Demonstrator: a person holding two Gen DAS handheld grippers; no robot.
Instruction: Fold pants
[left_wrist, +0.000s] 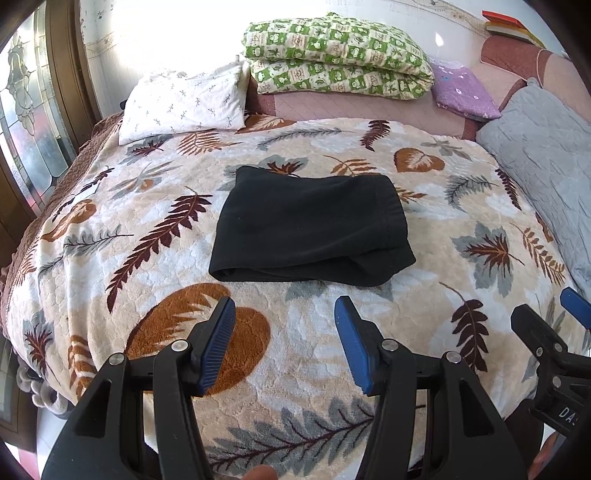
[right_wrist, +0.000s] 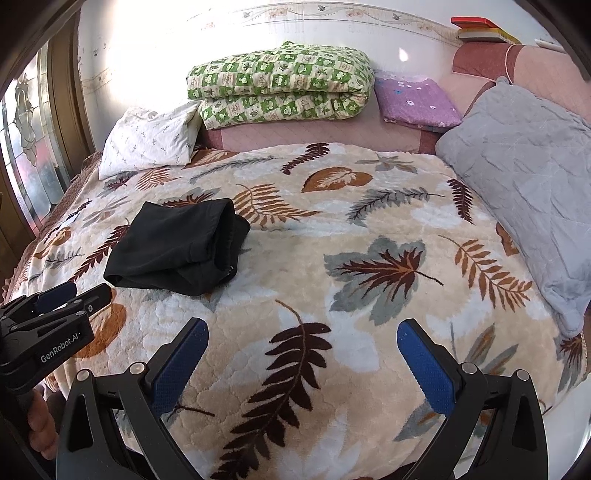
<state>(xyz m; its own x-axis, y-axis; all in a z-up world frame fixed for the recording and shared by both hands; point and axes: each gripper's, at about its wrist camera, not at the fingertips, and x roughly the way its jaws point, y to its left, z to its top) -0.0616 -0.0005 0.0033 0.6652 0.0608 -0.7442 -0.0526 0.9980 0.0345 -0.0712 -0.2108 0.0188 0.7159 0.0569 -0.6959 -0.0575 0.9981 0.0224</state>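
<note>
Pants (left_wrist: 312, 230) lie folded into a compact black bundle at mid-frame on the leaf-print blanket (left_wrist: 461, 206), seemingly finished. The left gripper (left_wrist: 284, 343) hangs below them with jaws parted and empty; the right gripper (right_wrist: 303, 363), at the bottom of its view, stands wide and empty too. Any tidying is best done by pressing the loose right-hand layers flat without dragging the stack.

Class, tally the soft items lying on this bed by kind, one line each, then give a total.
Folded black pants: 1
Pillows: 2, white and grey
Folded green quilt: 1
Folded purple cloth: 1
Leaf blanket: 1
Total: 6
</note>
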